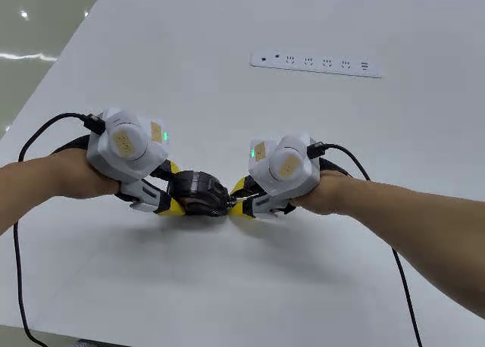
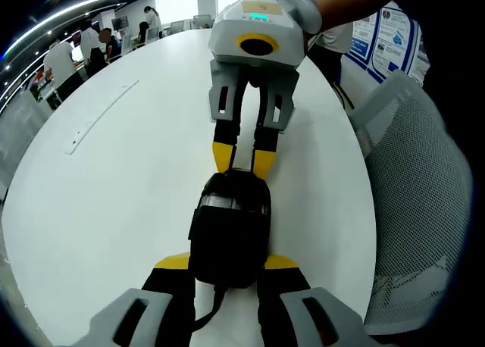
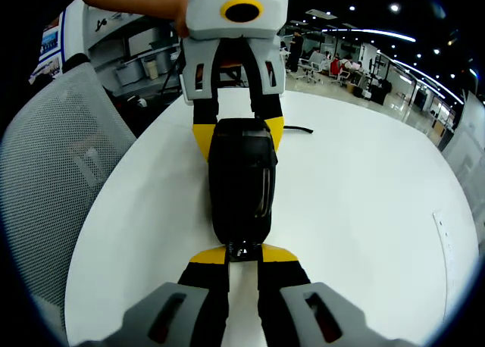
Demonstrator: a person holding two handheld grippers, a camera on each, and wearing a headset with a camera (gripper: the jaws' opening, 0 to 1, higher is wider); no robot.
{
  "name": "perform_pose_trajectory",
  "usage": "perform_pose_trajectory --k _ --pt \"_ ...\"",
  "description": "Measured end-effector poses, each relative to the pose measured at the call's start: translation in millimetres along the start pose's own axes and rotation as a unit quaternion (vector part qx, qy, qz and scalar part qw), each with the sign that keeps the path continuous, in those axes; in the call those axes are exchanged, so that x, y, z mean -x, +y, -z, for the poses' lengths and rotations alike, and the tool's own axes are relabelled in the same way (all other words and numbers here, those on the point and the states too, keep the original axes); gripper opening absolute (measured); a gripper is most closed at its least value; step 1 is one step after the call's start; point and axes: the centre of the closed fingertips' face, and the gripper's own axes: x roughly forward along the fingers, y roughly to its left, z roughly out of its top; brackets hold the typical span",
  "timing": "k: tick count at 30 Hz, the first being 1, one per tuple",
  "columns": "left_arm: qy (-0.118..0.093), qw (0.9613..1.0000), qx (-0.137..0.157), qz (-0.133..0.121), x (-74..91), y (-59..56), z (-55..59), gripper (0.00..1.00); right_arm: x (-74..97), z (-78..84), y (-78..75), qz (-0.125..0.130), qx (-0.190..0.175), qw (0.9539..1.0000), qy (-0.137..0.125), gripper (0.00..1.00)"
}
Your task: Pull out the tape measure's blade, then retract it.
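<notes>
Tape measure (image 1: 198, 193) lies on the table (image 1: 303, 279), long axis running gripper to gripper; left gripper (image 2: 227, 262) clamped across its case; right gripper (image 3: 243, 254) closed, apparently pinching the blade tip (image 3: 242, 248) at the case's right end; pull-out direction judged rightward.

Observed white-bodied, yellow-tipped left gripper (image 1: 170, 203) (image 2: 227, 262) (image 3: 239, 135) in left hand (image 1: 76, 174), jaws spread and clamped on the flanks of a black rubber-cased tape measure (image 1: 198, 193) (image 2: 229, 226) (image 3: 241, 180). Noted matching right gripper (image 1: 239, 204) (image 2: 242, 159) (image 3: 242, 254) in right hand (image 1: 324, 192), facing it tip to tip, jaws nearly together, pinched at the case's end. Recorded both forearms low, converging.
</notes>
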Motion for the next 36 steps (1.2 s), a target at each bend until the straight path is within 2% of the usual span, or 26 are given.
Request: perform_pose_trajectory --k 16,36 --pt "0.001 1.0 0.006 0.002 -0.3 -1.2 0.8 0.29 6.4 4.6 0.7 0.001 0.015 0.9999 0.005 0.11" --pt "0.002 0.9999 0.006 0.01 -1.0 -0.9 2.0 0.29 19.3 16.3 0.9 0.002 0.009 0.9999 0.007 0.11"
